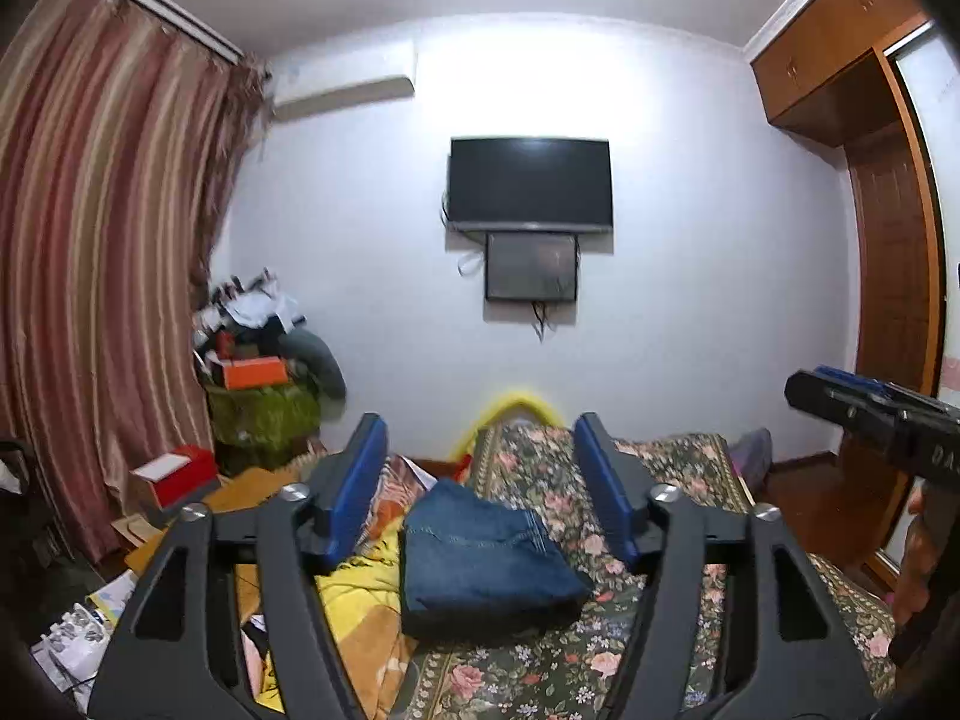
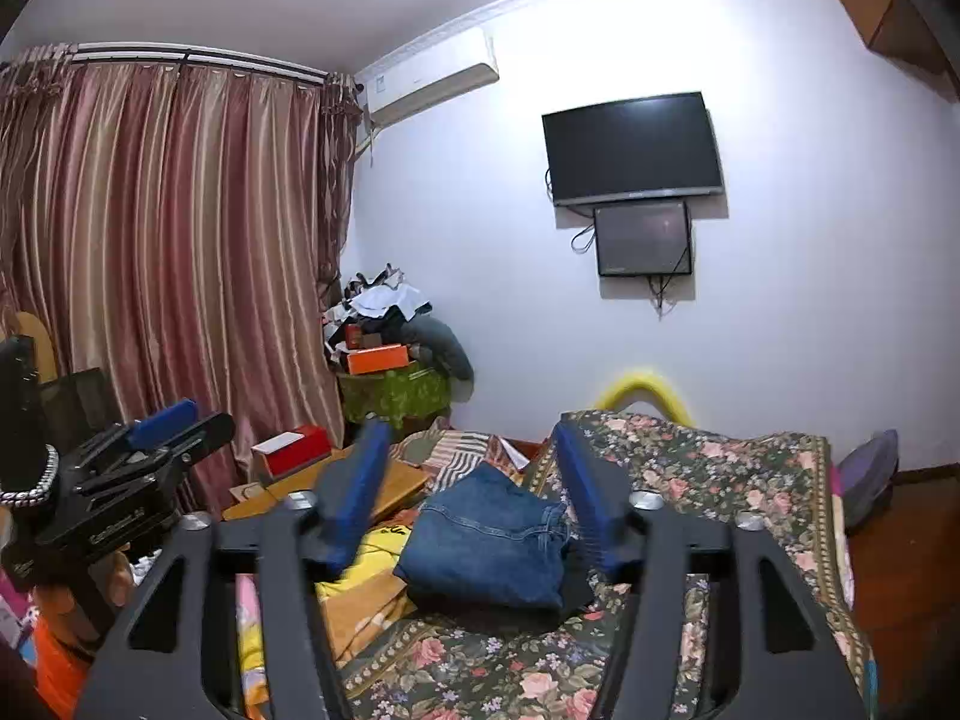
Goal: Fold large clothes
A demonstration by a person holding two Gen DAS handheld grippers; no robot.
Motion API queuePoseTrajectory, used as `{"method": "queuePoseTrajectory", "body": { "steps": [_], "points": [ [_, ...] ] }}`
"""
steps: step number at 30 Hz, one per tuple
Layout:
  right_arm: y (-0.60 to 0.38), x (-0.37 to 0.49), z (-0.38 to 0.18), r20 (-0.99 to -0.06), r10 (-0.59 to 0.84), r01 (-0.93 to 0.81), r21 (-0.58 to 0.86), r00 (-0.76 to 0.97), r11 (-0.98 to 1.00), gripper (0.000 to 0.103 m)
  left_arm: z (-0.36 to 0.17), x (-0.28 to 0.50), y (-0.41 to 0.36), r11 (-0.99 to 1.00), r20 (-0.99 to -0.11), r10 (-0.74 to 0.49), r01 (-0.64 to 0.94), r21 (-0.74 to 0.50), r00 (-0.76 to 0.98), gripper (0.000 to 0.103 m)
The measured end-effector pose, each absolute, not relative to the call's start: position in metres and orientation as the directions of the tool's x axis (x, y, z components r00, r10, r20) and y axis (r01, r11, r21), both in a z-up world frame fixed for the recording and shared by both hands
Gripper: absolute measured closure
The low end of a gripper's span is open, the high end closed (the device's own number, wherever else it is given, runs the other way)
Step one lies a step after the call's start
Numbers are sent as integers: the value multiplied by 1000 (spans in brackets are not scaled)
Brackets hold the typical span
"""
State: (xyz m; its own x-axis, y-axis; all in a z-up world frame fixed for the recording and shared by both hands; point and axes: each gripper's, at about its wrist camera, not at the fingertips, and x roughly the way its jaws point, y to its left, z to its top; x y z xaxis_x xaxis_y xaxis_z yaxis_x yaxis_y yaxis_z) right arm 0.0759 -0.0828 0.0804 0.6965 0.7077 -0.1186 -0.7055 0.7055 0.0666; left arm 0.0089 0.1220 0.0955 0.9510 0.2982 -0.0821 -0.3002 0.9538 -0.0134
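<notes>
A folded pair of blue jeans (image 1: 480,558) lies in a compact stack on the floral bedspread (image 1: 660,474); it also shows in the right wrist view (image 2: 486,540). My left gripper (image 1: 480,438) is open and empty, held above and short of the jeans. My right gripper (image 2: 468,444) is open and empty too, raised above the jeans. The right gripper shows at the right edge of the left wrist view (image 1: 864,402), and the left gripper at the left of the right wrist view (image 2: 162,426).
Yellow and orange bedding (image 1: 360,594) lies left of the jeans. Red and orange boxes (image 1: 180,474) and a cluttered green-covered stand (image 1: 264,408) sit by the striped curtain (image 1: 102,276). A TV (image 1: 531,186) hangs on the far wall. A wooden wardrobe (image 1: 888,276) stands at right.
</notes>
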Motion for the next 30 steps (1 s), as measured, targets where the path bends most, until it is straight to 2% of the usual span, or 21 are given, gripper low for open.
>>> {"method": "queuePoseTrajectory", "body": {
  "steps": [1, 2, 3, 4, 6, 7, 30],
  "points": [
    [-84, 75, 79, -113, 694, -692, 66, 711, 719, 26, 95, 4, 117, 952, -66, 304, -306, -13, 950, 24],
    [-84, 76, 77, -108, 680, -677, 64, 726, 733, 19, 94, 1, 113, 951, -53, 309, -310, -15, 950, 11],
    [-83, 75, 76, -102, 663, -661, 58, 742, 748, 15, 93, -2, 110, 948, -41, 316, -317, -21, 948, 2],
    [-85, 75, 75, -100, 655, -653, 56, 749, 756, 14, 92, -3, 108, 945, -33, 325, -326, -26, 945, 1],
    [-85, 75, 74, -103, 627, -625, 53, 772, 779, 2, 91, -6, 107, 941, -34, 336, -337, -28, 941, 1],
    [-85, 75, 74, -104, 615, -613, 51, 782, 788, 0, 91, -6, 107, 940, -39, 339, -340, -27, 940, 1],
    [-90, 64, 63, -156, 589, -594, 15, 793, 804, 0, 75, -2, 104, 923, -88, 379, -383, -27, 921, 1]
  ]
}}
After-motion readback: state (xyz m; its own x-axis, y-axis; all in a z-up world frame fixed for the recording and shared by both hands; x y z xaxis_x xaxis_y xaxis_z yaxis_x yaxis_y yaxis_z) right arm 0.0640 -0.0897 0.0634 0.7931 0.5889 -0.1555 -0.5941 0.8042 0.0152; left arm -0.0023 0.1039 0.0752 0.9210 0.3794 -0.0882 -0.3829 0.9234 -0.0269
